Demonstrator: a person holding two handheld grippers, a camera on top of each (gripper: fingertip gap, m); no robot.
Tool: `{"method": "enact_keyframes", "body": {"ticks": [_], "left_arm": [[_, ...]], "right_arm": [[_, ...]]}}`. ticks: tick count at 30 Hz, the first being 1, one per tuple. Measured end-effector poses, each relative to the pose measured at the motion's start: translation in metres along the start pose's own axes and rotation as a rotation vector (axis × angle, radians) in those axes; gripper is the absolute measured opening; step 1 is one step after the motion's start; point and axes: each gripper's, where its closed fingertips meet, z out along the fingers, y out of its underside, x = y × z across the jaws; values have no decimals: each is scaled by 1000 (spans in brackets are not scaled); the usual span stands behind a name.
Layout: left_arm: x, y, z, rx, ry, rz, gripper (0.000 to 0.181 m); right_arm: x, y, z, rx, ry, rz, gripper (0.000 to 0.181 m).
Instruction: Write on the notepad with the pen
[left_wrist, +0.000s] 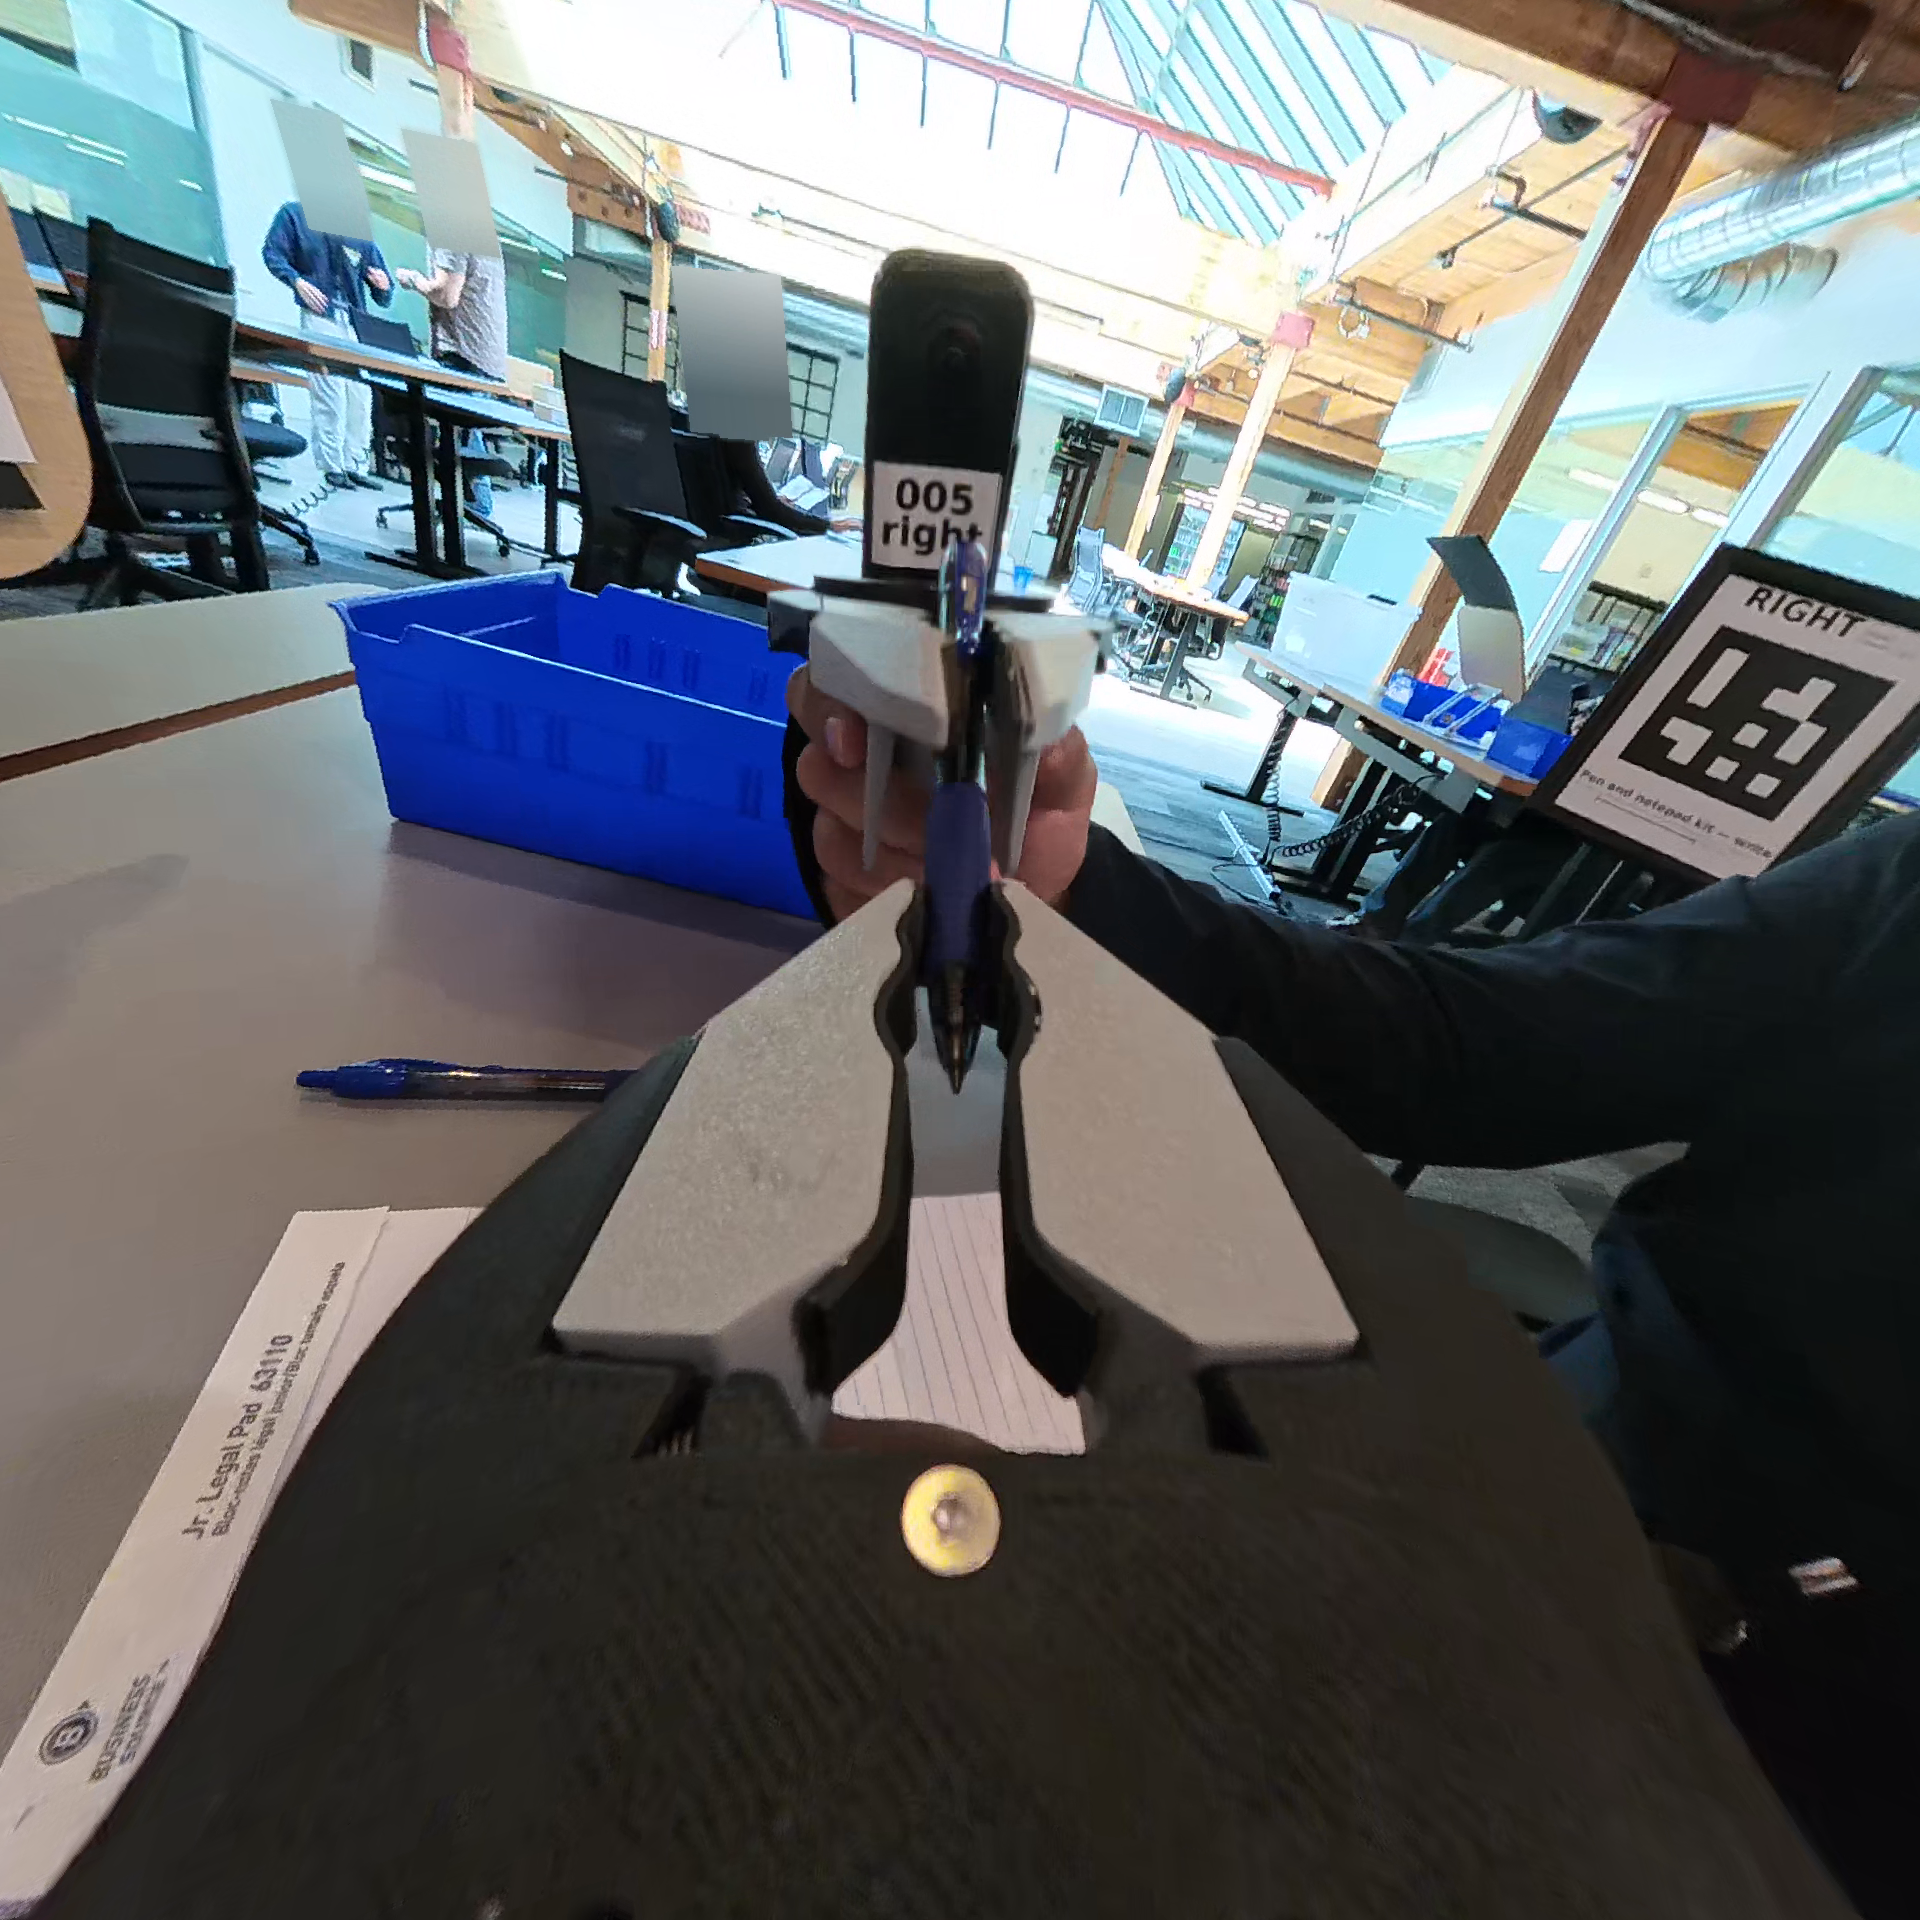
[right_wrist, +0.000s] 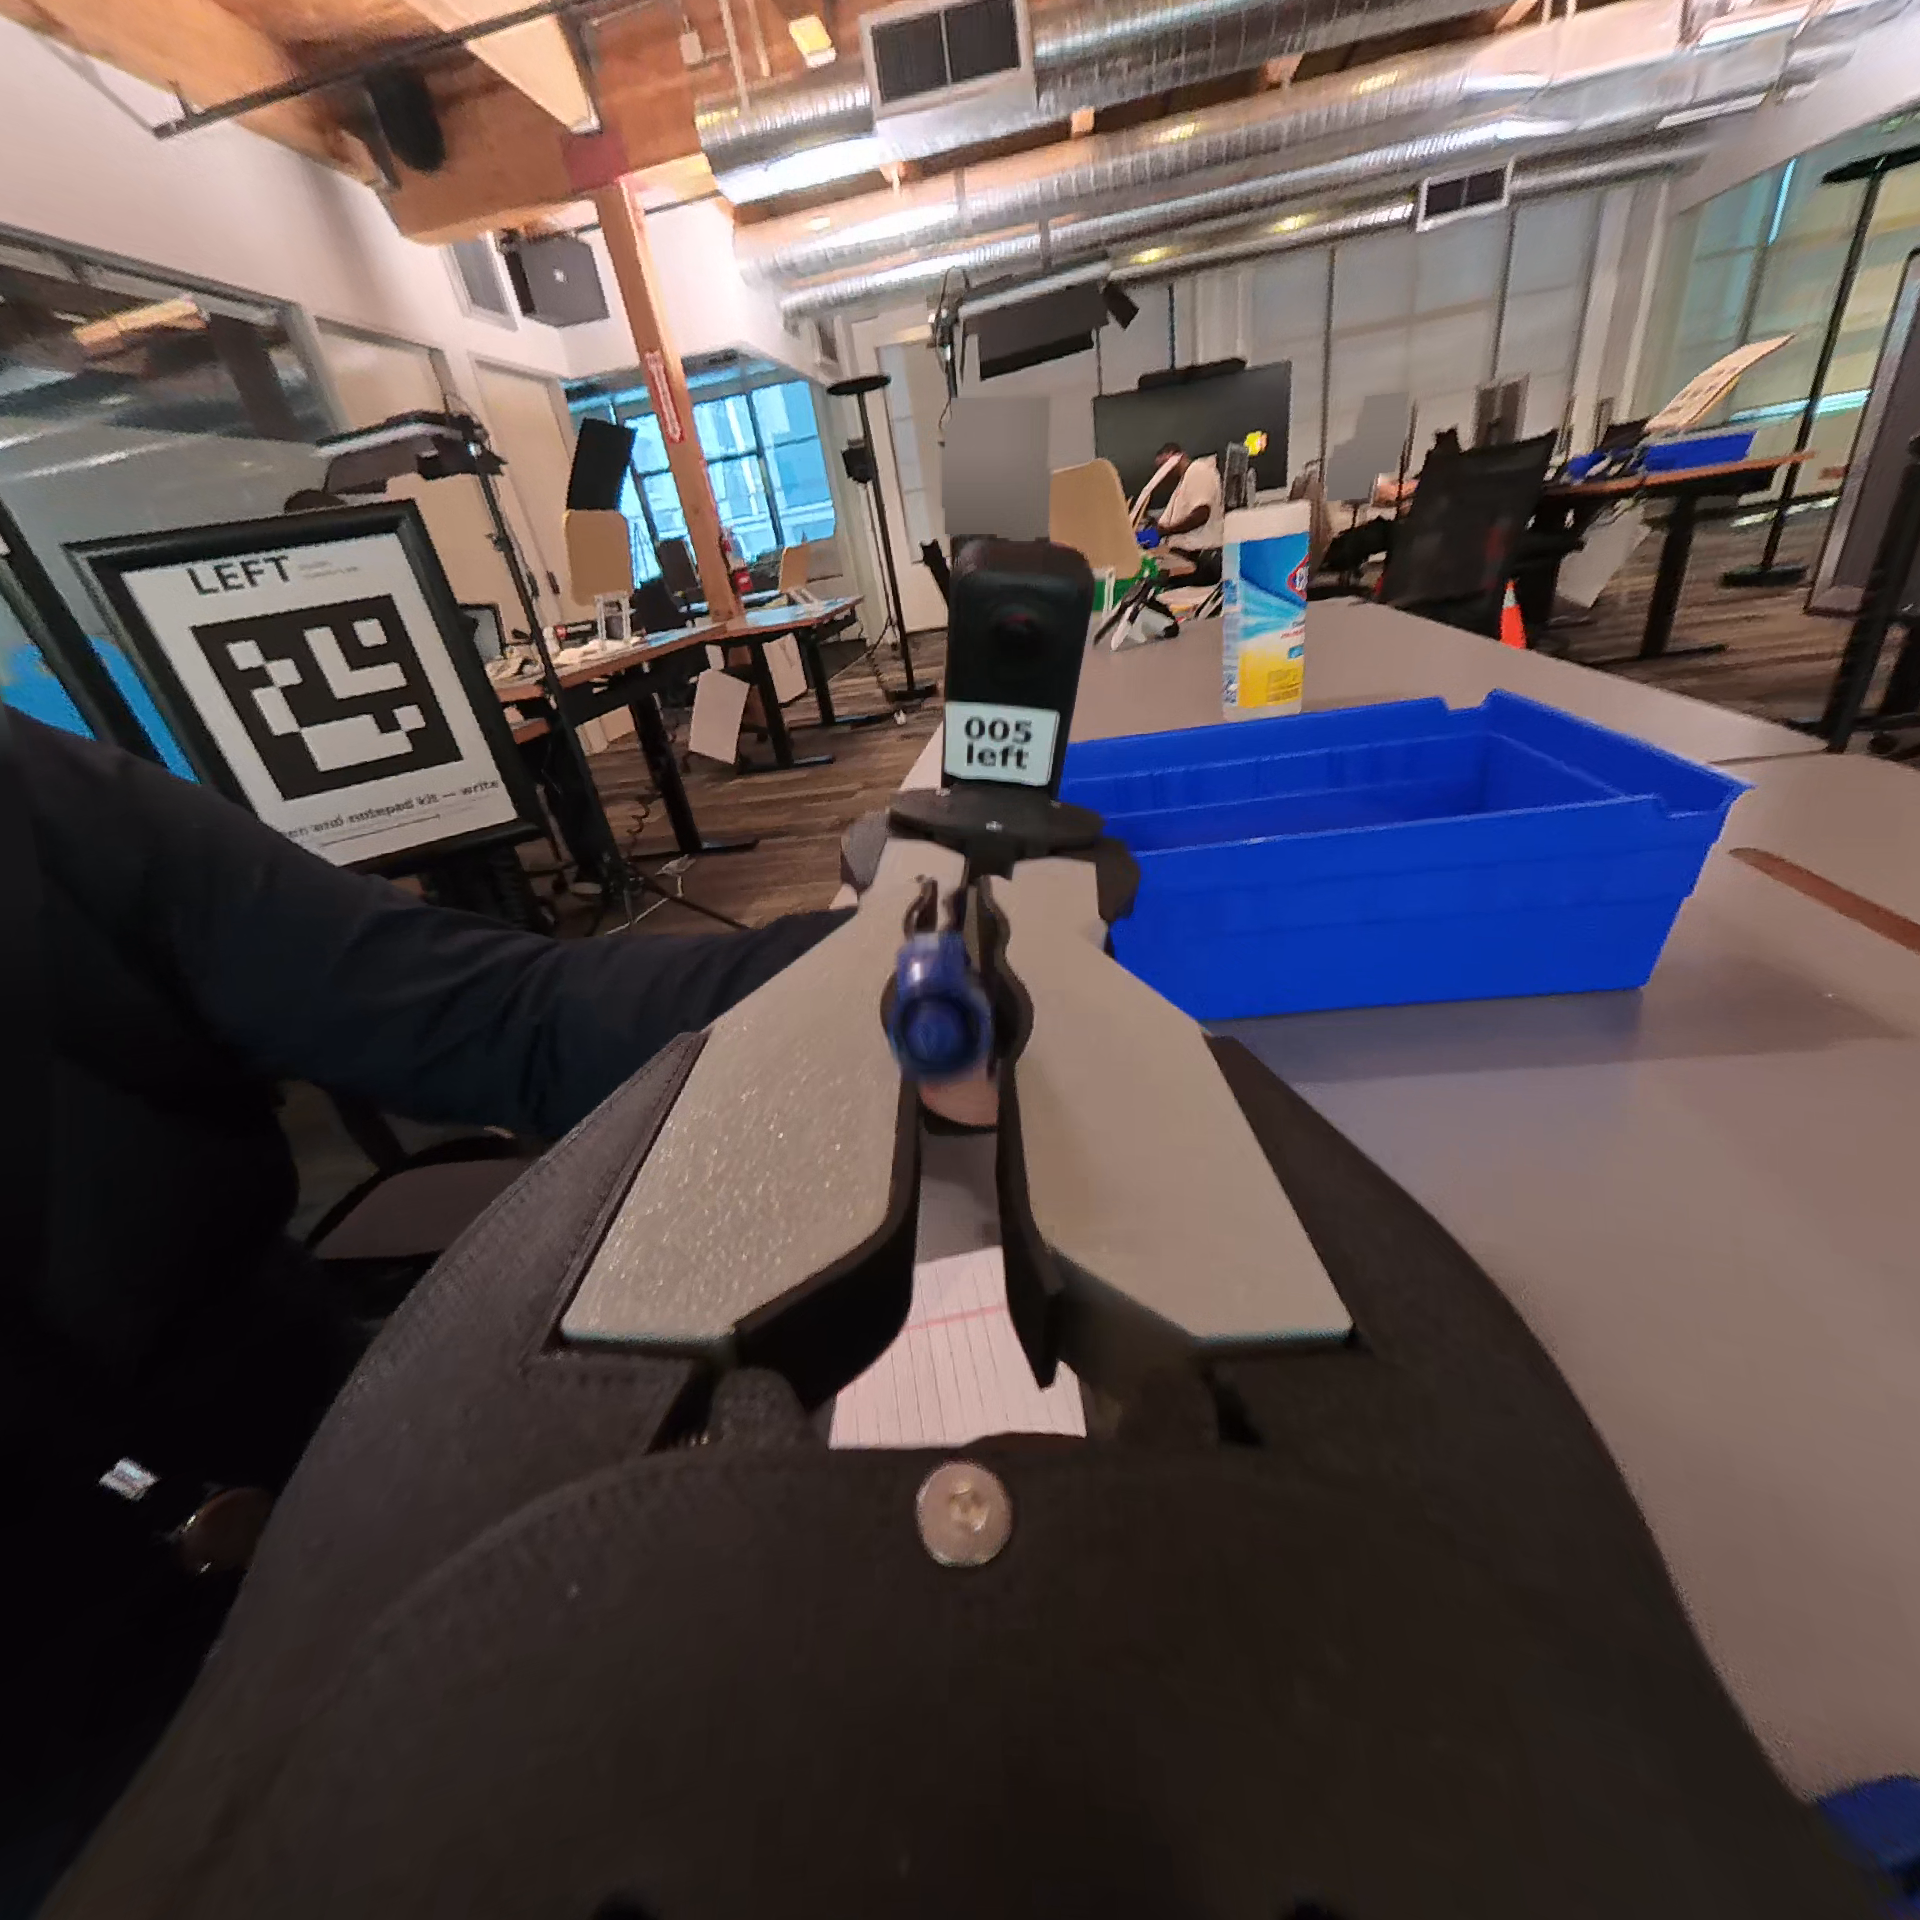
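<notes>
The pen (left_wrist: 951, 914) is held above the table between both grippers, which face each other tip to tip. The left gripper (left_wrist: 954, 914) is closed on the blue grip section, with the writing tip pointing back toward its own camera. The right gripper (right_wrist: 951, 1023) is closed on the rear end of the same pen, whose blue push button faces that camera. A hand (left_wrist: 1044, 821) grasps the right gripper's handle.

The notepad (left_wrist: 961, 1340) lies flat on the grey table (left_wrist: 208, 966) directly below the two grippers; only a strip of lined paper is visible between the fingers. Its paper band (left_wrist: 197, 1527) lies at the near left.

A second pen (left_wrist: 457, 1081) lies flat on the table left of the grippers, apart from the notepad. Farther back stands a blue bin (right_wrist: 1403, 883); its visible interior is empty. A wipes canister (right_wrist: 1262, 608) stands upright beyond the bin. The table surface right of the right gripper is open.
</notes>
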Motion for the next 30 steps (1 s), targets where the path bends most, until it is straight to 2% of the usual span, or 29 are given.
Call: {"method": "enact_keyframes", "body": {"ticks": [5, 7, 30], "left_arm": [[2, 8, 6, -35, 7, 2, 8], [3, 12, 10, -54, 10, 6, 8], [-5, 5, 7, -3, -27, -19, 9]], "right_arm": [[-3, 25, 17, -121, -7, -17, 11], [-4, 29, 24, -137, 1, -33, 9], [6, 25, 22, -102, 54, -27, 6]]}}
